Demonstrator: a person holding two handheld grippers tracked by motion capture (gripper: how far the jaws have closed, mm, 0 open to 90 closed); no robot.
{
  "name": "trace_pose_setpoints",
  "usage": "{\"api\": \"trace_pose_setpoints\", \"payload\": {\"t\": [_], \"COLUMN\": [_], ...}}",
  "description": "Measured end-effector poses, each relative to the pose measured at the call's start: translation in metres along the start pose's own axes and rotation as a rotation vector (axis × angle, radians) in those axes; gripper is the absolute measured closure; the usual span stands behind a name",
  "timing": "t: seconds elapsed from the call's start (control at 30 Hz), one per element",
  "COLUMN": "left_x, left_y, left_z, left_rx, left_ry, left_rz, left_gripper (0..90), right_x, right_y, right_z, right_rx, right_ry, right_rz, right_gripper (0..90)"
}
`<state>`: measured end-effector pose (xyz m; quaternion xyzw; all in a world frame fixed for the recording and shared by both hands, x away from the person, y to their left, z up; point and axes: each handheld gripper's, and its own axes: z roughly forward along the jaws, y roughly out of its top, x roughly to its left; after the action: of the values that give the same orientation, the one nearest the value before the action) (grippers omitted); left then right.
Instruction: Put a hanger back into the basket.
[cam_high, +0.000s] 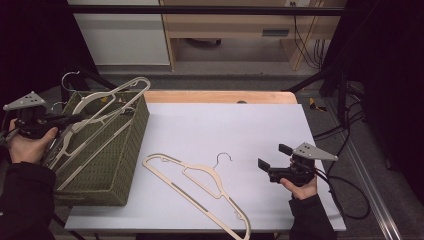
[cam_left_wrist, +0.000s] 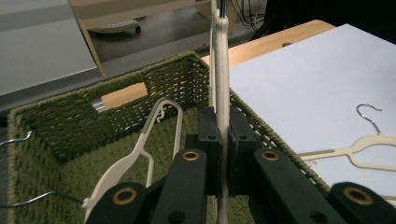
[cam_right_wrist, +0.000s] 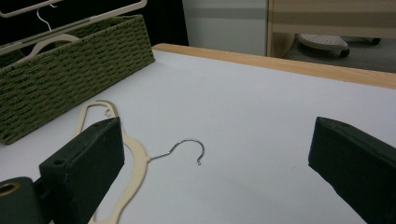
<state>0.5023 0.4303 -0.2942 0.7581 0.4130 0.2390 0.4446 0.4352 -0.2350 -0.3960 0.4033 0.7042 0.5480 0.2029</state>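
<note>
High view: the left gripper was clamped on a cream plastic clothes hanger held over the green woven basket at the table's left edge. A second cream hanger with a wire hook lay flat on the white tabletop.

Left gripper view: both pads pressed the held hanger's bar, above the basket.

Right gripper view: the right gripper stood wide open, nothing between its jaws, just over the lying hanger.

The left hand-held gripper is held level, its jaws clamped tight. The right hand-held gripper rests low, jaws spread wide.
</note>
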Motion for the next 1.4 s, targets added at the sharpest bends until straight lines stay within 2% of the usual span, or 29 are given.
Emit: {"api": "trace_pose_setpoints", "payload": {"t": [0.17, 0.43, 0.53, 0.6, 0.77, 0.97, 1.4], "left_x": [0.009, 0.02, 0.022, 0.022, 0.019, 0.018, 0.019], "left_y": [-0.008, -0.023, -0.029, -0.033, -0.043, -0.058, -0.069], "left_z": [-0.005, -0.007, -0.005, -0.003, 0.008, 0.022, 0.036], "left_rx": [0.01, 0.03, 0.064, 0.082, 0.103, 0.144, 0.173], "left_ry": [0.01, 0.016, 0.021, 0.03, 0.015, 0.024, 0.081], "left_rz": [-0.001, -0.035, -0.035, -0.039, -0.058, -0.082, -0.149], "left_gripper": [86.1, 86.1, 86.1, 86.1, 86.1, 86.1, 84.9], "right_x": [0.0, 0.0, 0.0, 0.0, 0.0, 0.001, 0.001], "right_y": [0.0, -0.001, -0.001, -0.001, -0.001, -0.001, -0.001], "right_z": [0.0, 0.002, 0.002, 0.002, 0.002, 0.001, 0.001], "right_rx": [0.002, 0.008, 0.01, 0.01, 0.013, 0.004, 0.002], "right_ry": [0.003, -0.001, 0.002, 0.003, 0.005, 0.003, 0.002], "right_rz": [-0.001, 0.0, -0.004, -0.002, -0.001, 0.001, -0.001], "right_gripper": [3.7, 3.9, 3.9, 3.9, 3.8, 3.7, 3.8]}}
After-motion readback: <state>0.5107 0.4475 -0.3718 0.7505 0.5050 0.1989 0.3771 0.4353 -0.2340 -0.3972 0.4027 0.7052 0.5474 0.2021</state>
